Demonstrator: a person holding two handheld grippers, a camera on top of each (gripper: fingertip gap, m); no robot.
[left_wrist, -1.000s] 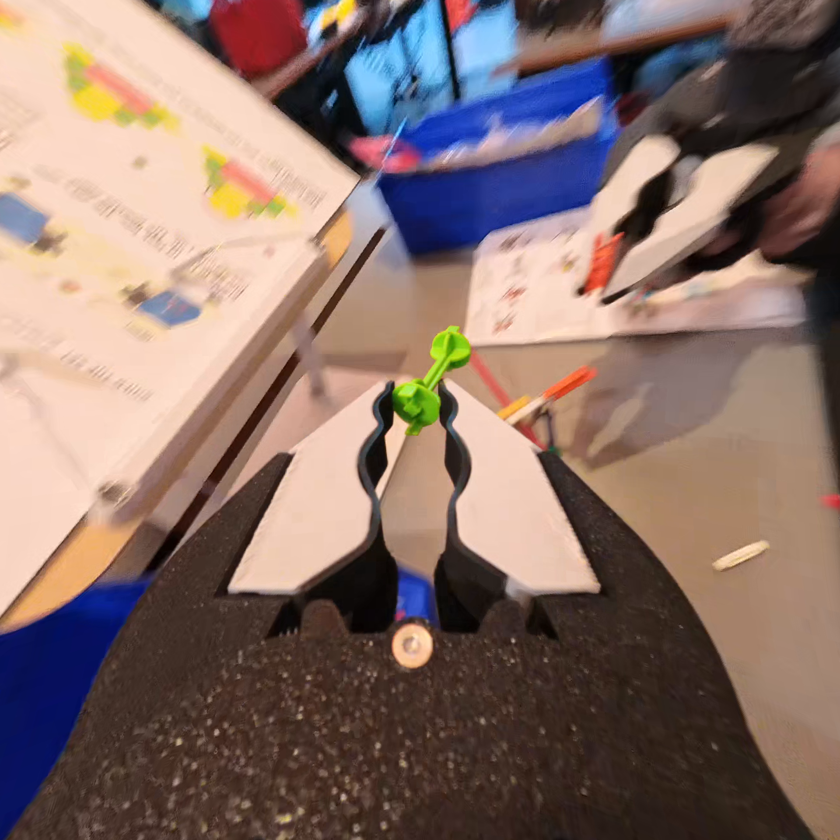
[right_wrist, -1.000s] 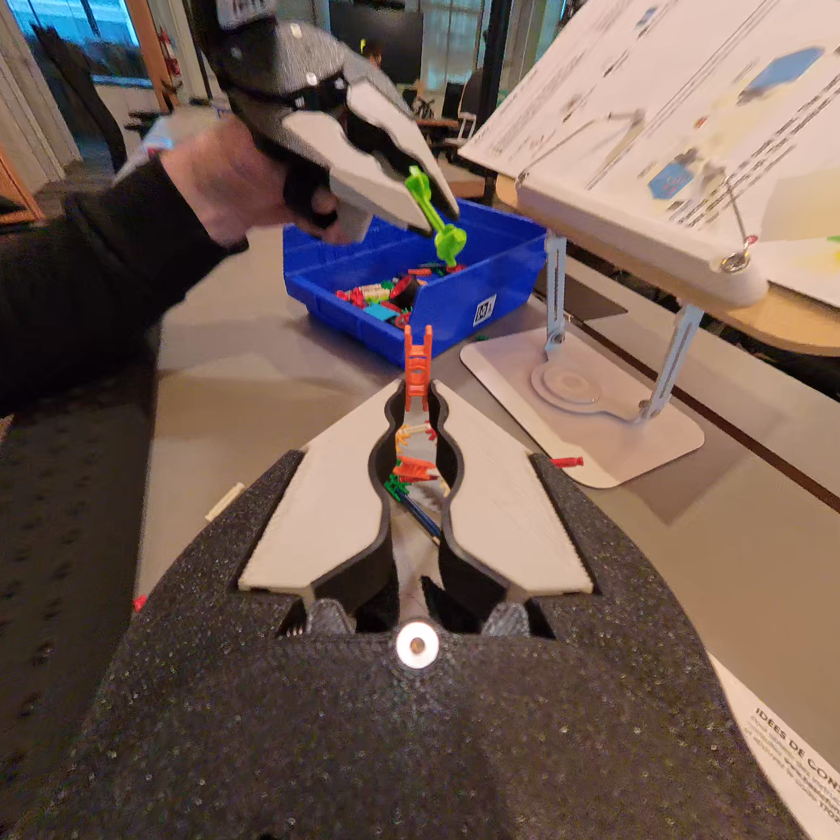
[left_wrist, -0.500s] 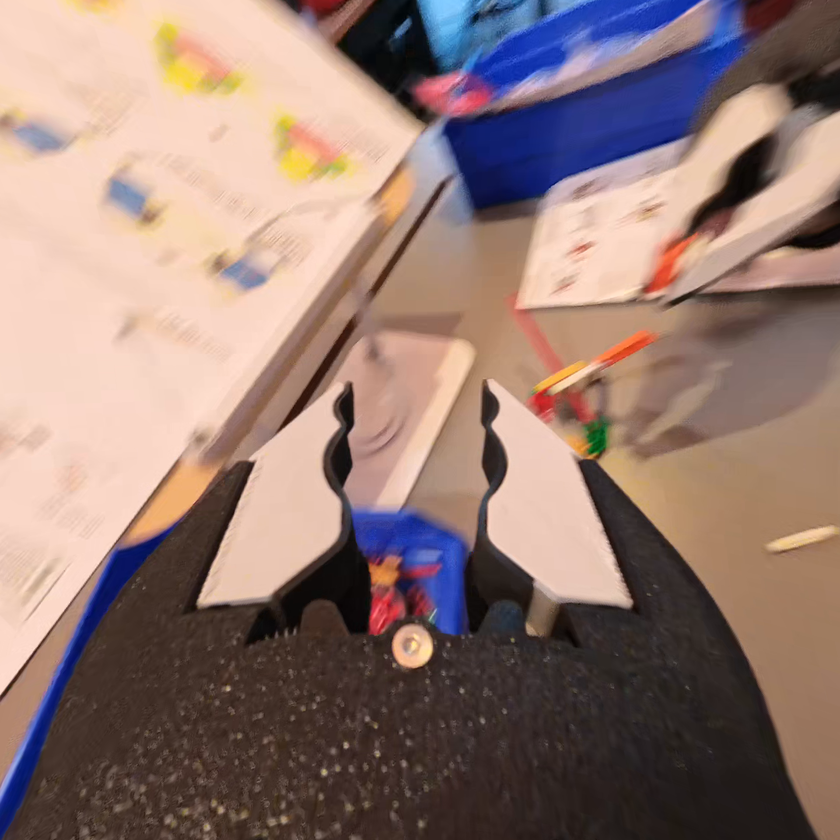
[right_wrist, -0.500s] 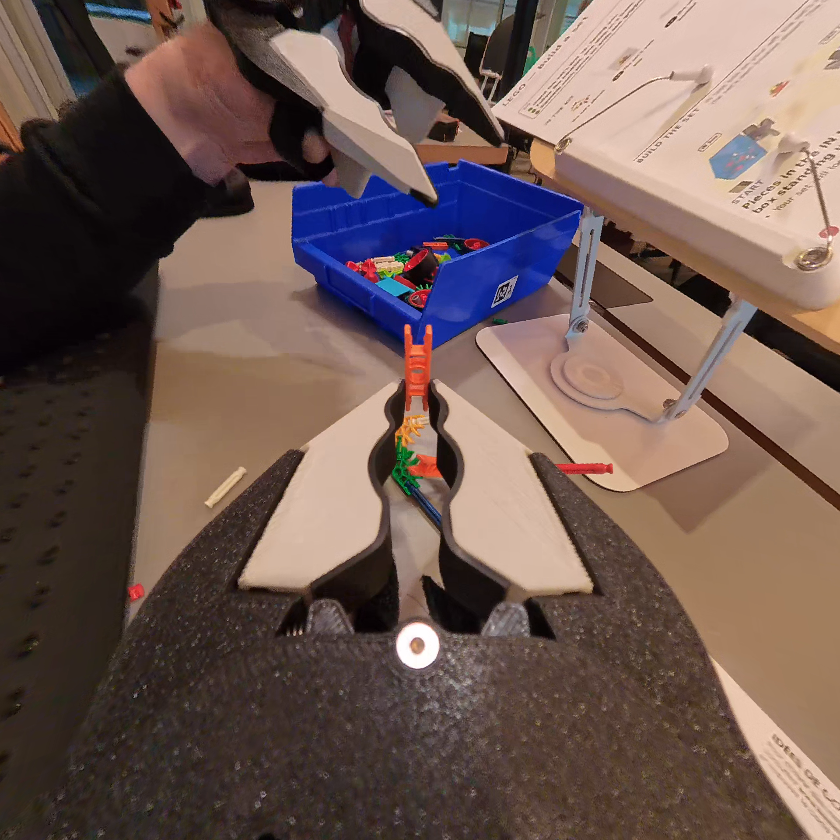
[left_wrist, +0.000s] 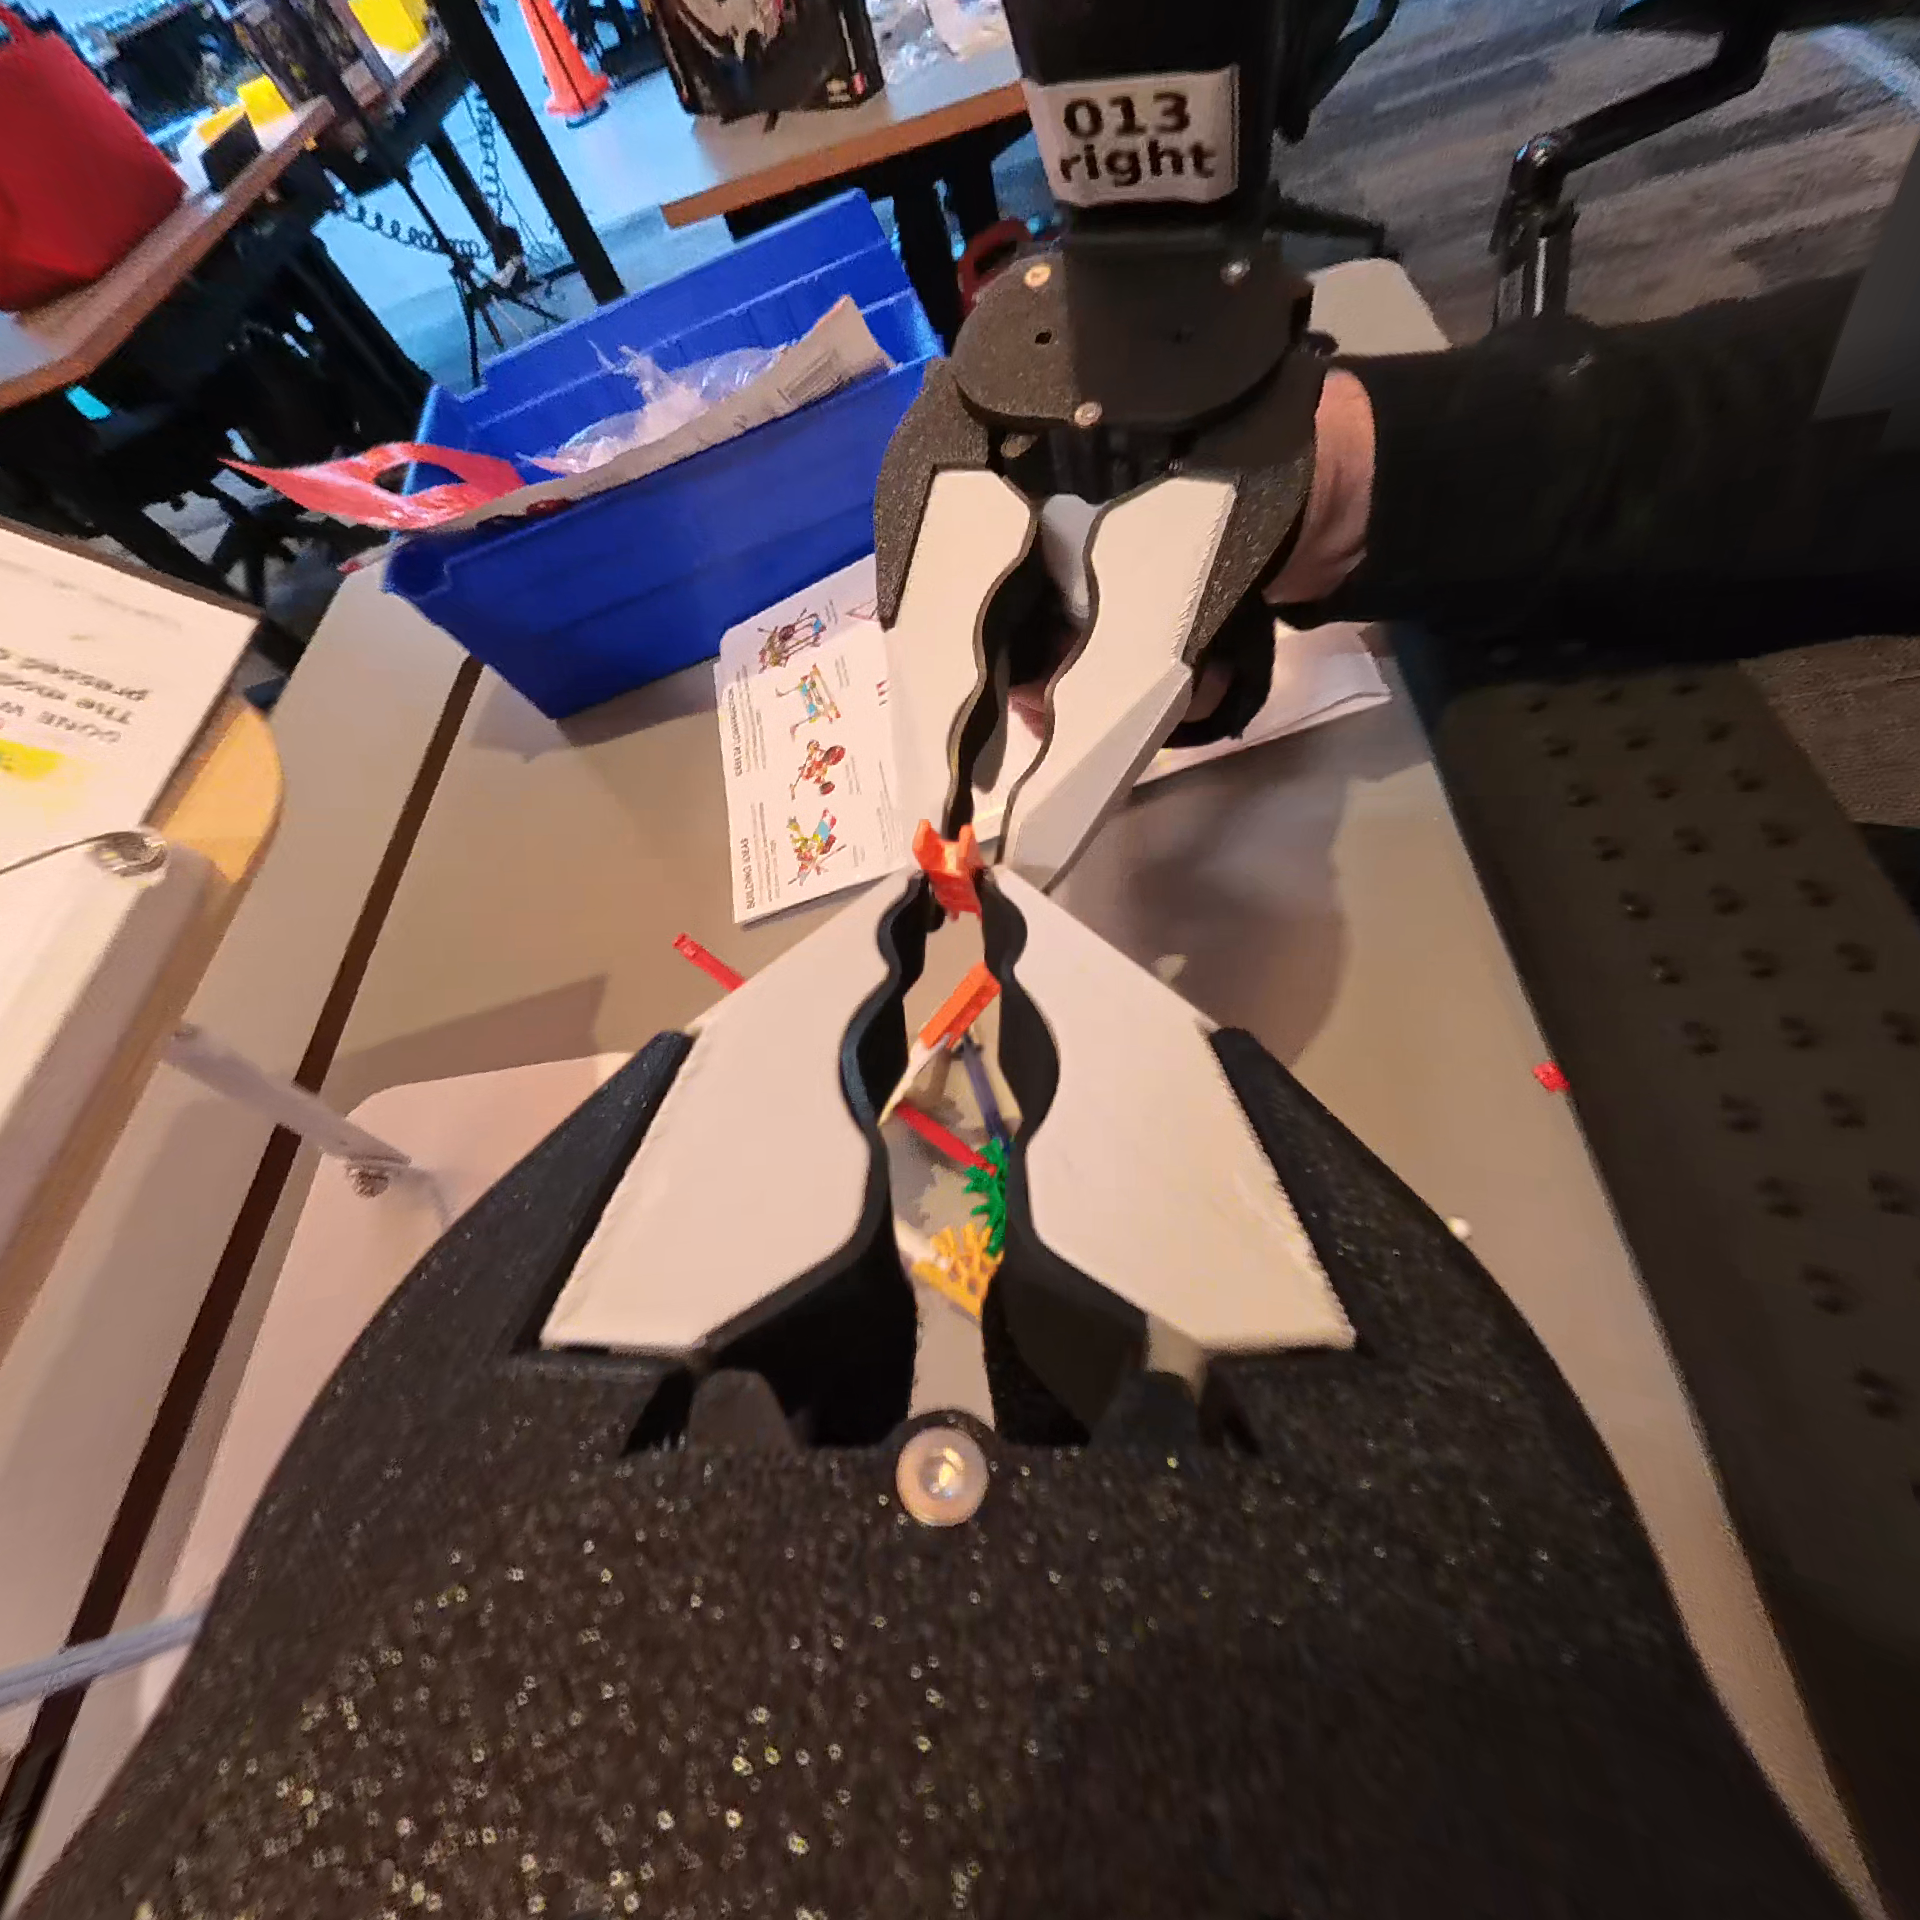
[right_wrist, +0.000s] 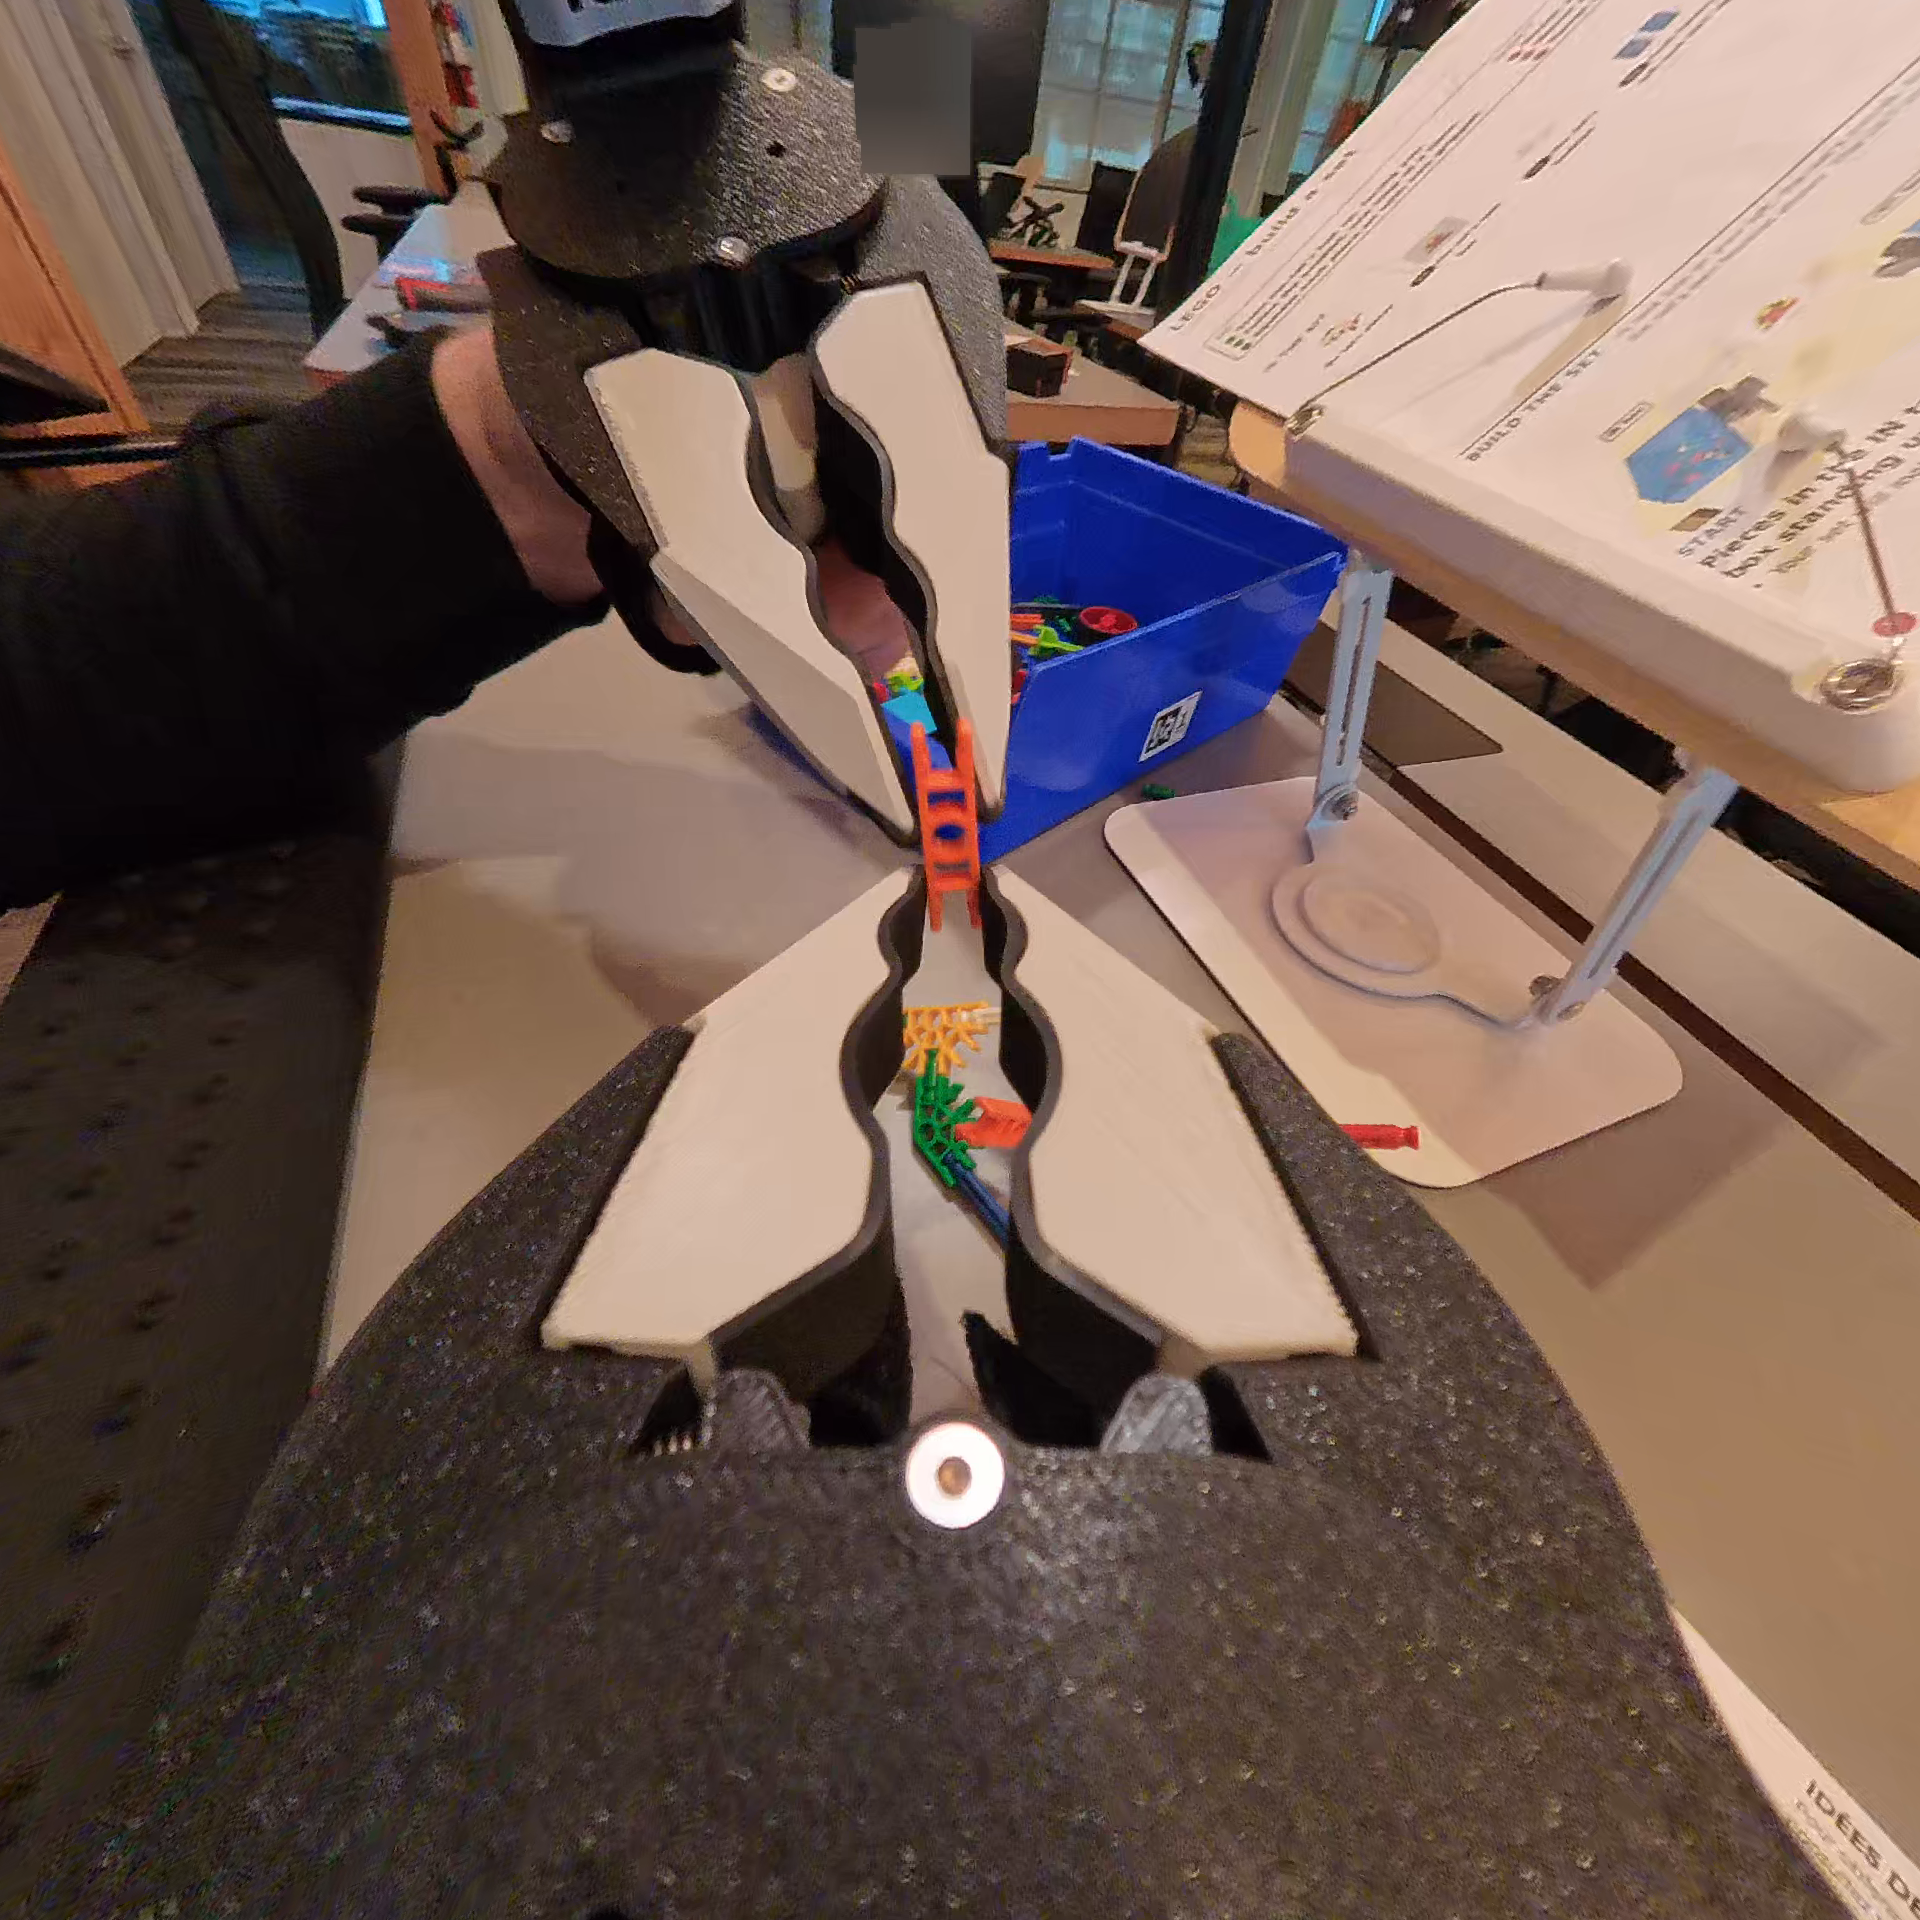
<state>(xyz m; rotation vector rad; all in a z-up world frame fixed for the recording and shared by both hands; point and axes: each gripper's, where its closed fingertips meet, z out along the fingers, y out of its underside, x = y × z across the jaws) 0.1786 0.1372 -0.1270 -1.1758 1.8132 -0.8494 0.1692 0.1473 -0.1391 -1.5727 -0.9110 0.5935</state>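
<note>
the right gripper (right_wrist: 951, 883) is clenched on an orange rod piece (right_wrist: 948, 821), which stands upright out of its tips. the left gripper (left_wrist: 951, 883) meets it tip to tip from the opposite side, and its fingers close around the other end of the same orange piece; in the left wrist view only a short orange stub (left_wrist: 948, 868) shows between the two sets of tips. the right wrist view shows the left gripper's fingers (right_wrist: 748, 582) still slightly apart higher up, narrowing to the piece at their ends, so whether it truly grips or only touches cannot be told for sure.

below the joined tips, on the grey table (right_wrist: 582, 748), lies a small cluster of toy parts: a yellow snowflake connector (right_wrist: 940, 1034), a green connector (right_wrist: 940, 1127), another orange piece (right_wrist: 1000, 1122) and a blue rod (right_wrist: 987, 1205). a loose red rod (right_wrist: 1380, 1136) lies at the edge of the white stand base (right_wrist: 1455, 997), which carries a tilted board with a printed sheet (right_wrist: 1621, 312). behind the left gripper sits a blue bin (right_wrist: 1164, 613) with mixed coloured parts. in the left wrist view a second blue bin (left_wrist: 665, 551) holds paper and plastic bags, and a folded leaflet (left_wrist: 805, 748) lies flat under the right gripper. a black perforated mat (left_wrist: 1704, 935) borders the table.
</note>
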